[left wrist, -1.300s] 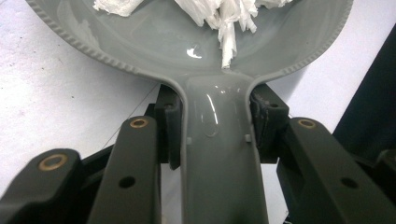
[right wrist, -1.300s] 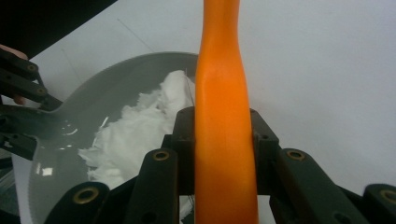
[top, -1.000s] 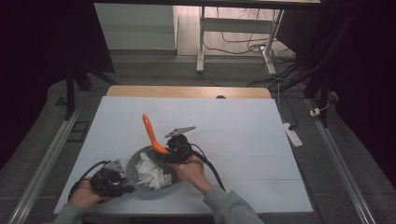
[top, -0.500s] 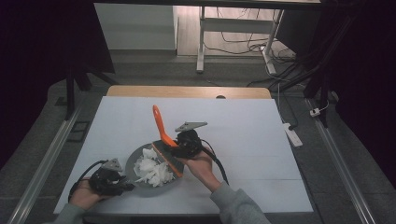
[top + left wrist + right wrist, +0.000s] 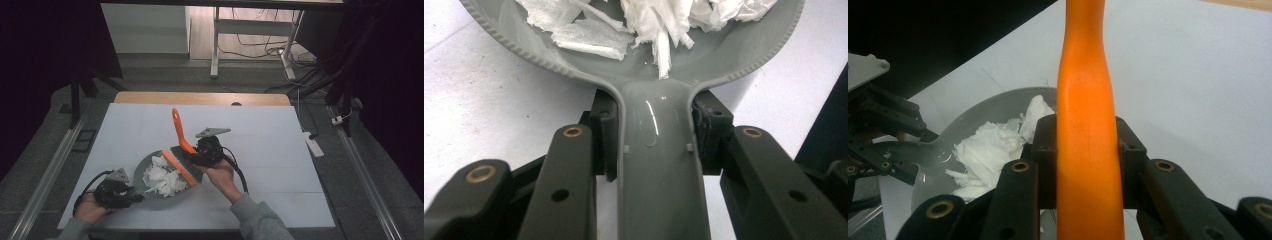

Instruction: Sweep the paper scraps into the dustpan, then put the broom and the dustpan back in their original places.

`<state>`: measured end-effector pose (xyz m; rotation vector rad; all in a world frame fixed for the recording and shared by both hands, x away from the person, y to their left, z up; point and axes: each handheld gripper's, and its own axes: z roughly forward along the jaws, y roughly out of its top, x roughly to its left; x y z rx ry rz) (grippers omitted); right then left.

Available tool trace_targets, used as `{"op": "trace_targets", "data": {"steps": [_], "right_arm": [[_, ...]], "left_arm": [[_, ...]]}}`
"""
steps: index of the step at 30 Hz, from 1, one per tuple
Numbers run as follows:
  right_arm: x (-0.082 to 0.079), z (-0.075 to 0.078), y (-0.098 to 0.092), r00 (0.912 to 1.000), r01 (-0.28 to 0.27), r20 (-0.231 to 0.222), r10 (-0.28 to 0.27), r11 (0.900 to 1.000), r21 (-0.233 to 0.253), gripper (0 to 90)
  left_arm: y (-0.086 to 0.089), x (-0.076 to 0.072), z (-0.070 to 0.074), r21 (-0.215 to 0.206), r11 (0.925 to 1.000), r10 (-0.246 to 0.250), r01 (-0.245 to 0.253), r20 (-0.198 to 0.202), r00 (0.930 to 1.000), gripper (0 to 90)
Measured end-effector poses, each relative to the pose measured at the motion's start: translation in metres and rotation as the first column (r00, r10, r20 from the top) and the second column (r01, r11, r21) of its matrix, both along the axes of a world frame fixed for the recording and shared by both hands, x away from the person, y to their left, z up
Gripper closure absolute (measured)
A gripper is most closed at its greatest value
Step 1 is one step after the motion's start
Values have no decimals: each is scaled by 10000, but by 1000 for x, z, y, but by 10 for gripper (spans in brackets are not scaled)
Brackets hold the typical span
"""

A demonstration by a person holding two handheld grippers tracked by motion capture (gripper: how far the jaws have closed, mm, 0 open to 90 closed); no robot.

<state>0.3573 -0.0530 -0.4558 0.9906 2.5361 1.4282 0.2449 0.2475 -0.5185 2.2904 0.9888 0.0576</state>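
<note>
right gripper: its jaws are pressed onto the handle of an orange plastic hand brush, the pads flat against either side of the handle. the handle runs straight ahead of this gripper, up and away toward the far edge of the white table; the brush's dark bristle head with its orange edge lies on the near side of the jaws, at the open lip of the pan.

left gripper: its jaws are clamped on the handle of a grey plastic dustpan, one pad pinching each flank of the neck where the handle widens into the pan. the pan's long axis runs directly forward from this gripper, toward the other gripper.

torn white paper scraps lie heaped inside the pan, just ahead of the left gripper's jaws and just beside the brush head. the two grippers face each other across the pan, with the scraps between them. the brush hand is the nearer to the pan's open lip; the pan hand holds the opposite, handle end. judged from this layout, any further sweep would draw the bristles along the pan's long axis, toward the left gripper.
</note>
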Motion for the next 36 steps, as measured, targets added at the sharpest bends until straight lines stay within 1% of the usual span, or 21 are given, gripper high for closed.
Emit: {"op": "trace_targets", "data": {"steps": [6,9,17,21,22,25,26,27,29,36], "right_arm": [[0,3,-10,9998,137,156,-139,9998,139,703],[1,5,-16,9995,202,242,-206,9996,197,703],[1,11,-36,9986,397,343,-410,9985,373,703],[-1,12,-49,9974,570,412,-584,9978,340,703],[-1,12,-53,9973,570,431,-588,9976,402,703],[-2,12,-64,9967,643,470,-658,9974,327,703],[-2,12,-68,9968,638,469,-653,9975,318,703],[-3,12,-71,9970,607,457,-624,9974,389,703],[-4,12,-77,9969,598,493,-615,9975,364,703],[-7,13,-91,9966,622,517,-639,9975,344,703]], "left_arm": [[1,-1,2,0,9999,131,-131,120,9998,620],[2,-1,2,-169,9996,236,-235,101,9997,620],[6,0,3,-278,9979,587,-585,74,9982,620],[8,0,4,-269,9962,833,-831,76,9965,620],[8,0,5,-289,9954,911,-908,75,9958,620],[9,0,6,-408,9934,1076,-1072,82,9942,620],[8,0,6,-457,9924,1143,-1138,88,9934,620],[8,0,6,-449,9924,1154,-1149,95,9933,620],[8,0,6,-432,9916,1229,-1222,125,9923,620],[7,0,8,-596,9868,1517,-1503,202,9882,619]]}}
